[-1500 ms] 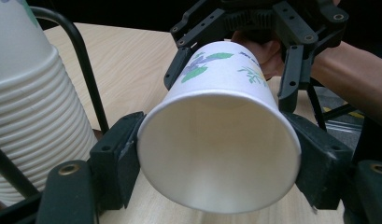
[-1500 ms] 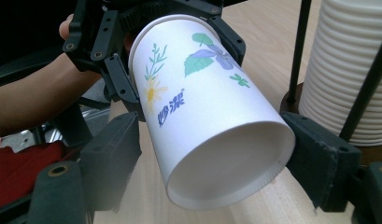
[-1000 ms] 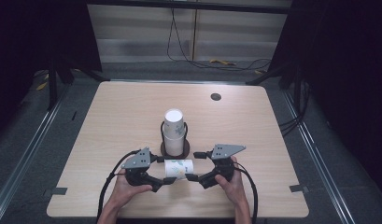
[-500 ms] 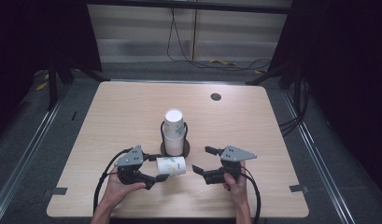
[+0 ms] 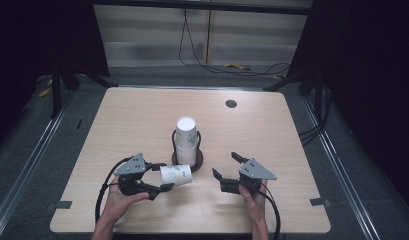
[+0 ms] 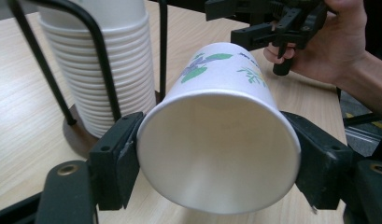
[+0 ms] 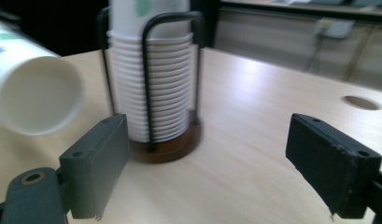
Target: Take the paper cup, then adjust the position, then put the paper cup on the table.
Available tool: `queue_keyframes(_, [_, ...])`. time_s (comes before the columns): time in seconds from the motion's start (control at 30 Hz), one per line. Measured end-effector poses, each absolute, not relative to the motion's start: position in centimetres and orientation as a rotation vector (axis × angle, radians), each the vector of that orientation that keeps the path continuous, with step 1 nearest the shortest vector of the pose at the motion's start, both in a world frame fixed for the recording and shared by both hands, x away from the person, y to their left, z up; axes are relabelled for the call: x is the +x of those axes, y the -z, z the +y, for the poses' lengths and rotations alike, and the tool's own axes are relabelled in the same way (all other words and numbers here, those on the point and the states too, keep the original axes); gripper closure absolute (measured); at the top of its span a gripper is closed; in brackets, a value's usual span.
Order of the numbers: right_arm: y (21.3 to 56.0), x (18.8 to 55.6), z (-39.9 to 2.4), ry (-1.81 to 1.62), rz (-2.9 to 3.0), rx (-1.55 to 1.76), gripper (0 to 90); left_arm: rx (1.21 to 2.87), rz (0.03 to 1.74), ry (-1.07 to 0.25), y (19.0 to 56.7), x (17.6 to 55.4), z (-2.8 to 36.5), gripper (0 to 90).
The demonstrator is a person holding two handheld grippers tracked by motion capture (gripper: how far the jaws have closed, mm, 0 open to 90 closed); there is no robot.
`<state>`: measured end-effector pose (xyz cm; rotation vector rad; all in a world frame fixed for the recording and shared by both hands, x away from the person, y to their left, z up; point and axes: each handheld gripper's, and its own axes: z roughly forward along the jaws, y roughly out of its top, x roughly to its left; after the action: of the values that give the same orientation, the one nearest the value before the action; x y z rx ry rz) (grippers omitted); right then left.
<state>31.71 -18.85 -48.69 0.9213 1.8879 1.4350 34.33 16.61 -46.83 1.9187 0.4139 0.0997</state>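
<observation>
Cup count first: one white paper cup with a green and purple leaf print lies sideways in your left gripper, pinched at the rim, just off the table at 6 o'clock from the black wire cup rack. That rack holds one stack of white paper cups. Your right gripper stands spread and empty, at 4 o'clock from the rack, on the wooden table.

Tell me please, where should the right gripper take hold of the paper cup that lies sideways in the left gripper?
Probably at the closed bottom end of the paper cup, coming from the right gripper's side. The left gripper already clamps the wide rim, and the narrower base points toward the open right jaws, free and stiffer than the thin wall.
</observation>
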Motion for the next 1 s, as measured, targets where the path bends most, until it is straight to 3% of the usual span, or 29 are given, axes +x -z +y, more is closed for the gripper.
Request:
queue_keyframes(0.8, [50.1, 30.8, -20.9, -1.408, 1.702, 1.008, 13.0, 1.953, 0.586, -0.206, 46.1, 35.4, 20.5, 25.5])
queue_keyframes(1.0, [50.2, 30.5, -21.2, -1.44, 1.653, 1.022, 12.8, 1.956, 0.608, -0.18, 45.9, 35.8, 21.0, 25.2])
